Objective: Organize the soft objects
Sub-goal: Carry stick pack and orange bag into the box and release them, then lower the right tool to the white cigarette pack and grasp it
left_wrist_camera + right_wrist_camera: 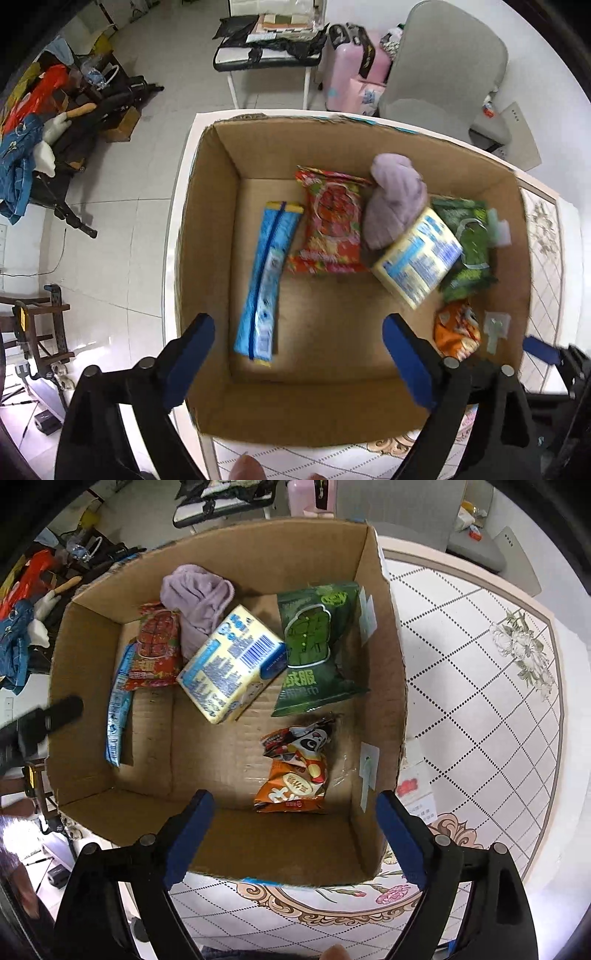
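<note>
Over the open box (384, 686), both claws hang with nothing in them: the left gripper (299, 360) has its jaws wide apart above the near wall, and the right gripper (295, 834) is spread just as wide.

Count what lies on the box floor: six soft things. One lilac cloth (197, 602), bunched at 11 o'clock in the right view. One red pack (157, 646) just left of it, touching. One long blue pouch (118, 709) against the left wall at 9 o'clock. One yellow pack (232, 664) at centre, barcode up, tilted and leaning on the cloth. One green pack (317, 650) at 1 o'clock, printed with a uniform outline and large white Chinese characters. One orange snack bag (295, 771) at 5 o'clock, nearest the right claw, with a panda face; its lettering is too small to read.

Two pale stickers (369, 768) cling to the right wall. Beneath the box, a table (480, 701) with a diamond grid and one flower print.
</note>
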A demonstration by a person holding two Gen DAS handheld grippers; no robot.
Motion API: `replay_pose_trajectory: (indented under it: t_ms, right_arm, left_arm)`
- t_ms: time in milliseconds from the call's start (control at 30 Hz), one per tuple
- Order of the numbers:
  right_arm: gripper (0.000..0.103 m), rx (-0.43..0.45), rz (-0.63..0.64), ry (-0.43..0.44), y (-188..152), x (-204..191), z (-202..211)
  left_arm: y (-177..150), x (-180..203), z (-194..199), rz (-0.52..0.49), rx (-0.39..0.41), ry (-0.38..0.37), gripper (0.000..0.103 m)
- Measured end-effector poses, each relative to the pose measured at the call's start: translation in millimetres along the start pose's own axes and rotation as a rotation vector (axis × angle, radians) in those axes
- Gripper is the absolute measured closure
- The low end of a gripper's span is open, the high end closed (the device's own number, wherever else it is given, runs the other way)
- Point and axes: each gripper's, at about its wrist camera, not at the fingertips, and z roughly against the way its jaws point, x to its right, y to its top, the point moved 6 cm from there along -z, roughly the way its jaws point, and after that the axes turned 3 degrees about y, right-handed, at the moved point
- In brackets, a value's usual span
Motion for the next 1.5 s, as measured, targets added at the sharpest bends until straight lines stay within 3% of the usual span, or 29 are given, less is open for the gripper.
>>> replay_pose_trajectory:
  t_ms: [300, 467, 567, 667, 767, 933, 1033, 1200, 1433, 1500]
  right_arm:
    - [0.011, 0.122, 0.068, -0.002, -24, -20, 46]
    - [0.011, 0.175, 0.09, 0.038, -39, -21, 71]
    - [0.011, 0.205, 0.022, 0.085, -47, 4, 84]
    - [0.011, 0.218, -0.079, 0.065, -55, 53, 86]
    - [0.011, 0.171, -0.155, -0.007, -60, 102, 66]
    - [0.011, 0.035, -0.151, -0.076, -62, 150, -1]
    - [0.011, -0.046, -0.092, -0.057, -62, 149, -45]
    - [0.012, -0.092, -0.027, -0.098, -53, 143, -92]
    - [0.013, -0.098, 0.004, -0.128, -50, 137, -109]
    - [0.018, -0.1, -0.008, -0.105, -50, 137, -108]
  left_arm:
    - [-47, 9, 56, 0.008, 0.127, 0.013, 0.007]
    - [-65, 15, 82, 0.019, 0.171, 0.014, 0.007]
    - [-69, 18, 97, 0.024, 0.211, 0.054, 0.007]
    - [-67, 20, 103, 0.019, 0.251, 0.142, 0.007]
    - [-60, 23, 87, 0.019, 0.22, 0.23, 0.007]
    - [-54, 48, 34, -0.002, 0.11, 0.228, 0.007]
    - [-52, 69, 8, -0.036, 0.064, 0.242, 0.007]
    - [-50, 90, -18, -0.085, 0.019, 0.272, 0.007]
    - [-49, 108, -38, -0.144, -0.013, 0.29, 0.007]
    - [-48, 111, -42, -0.148, -0.022, 0.286, 0.007]
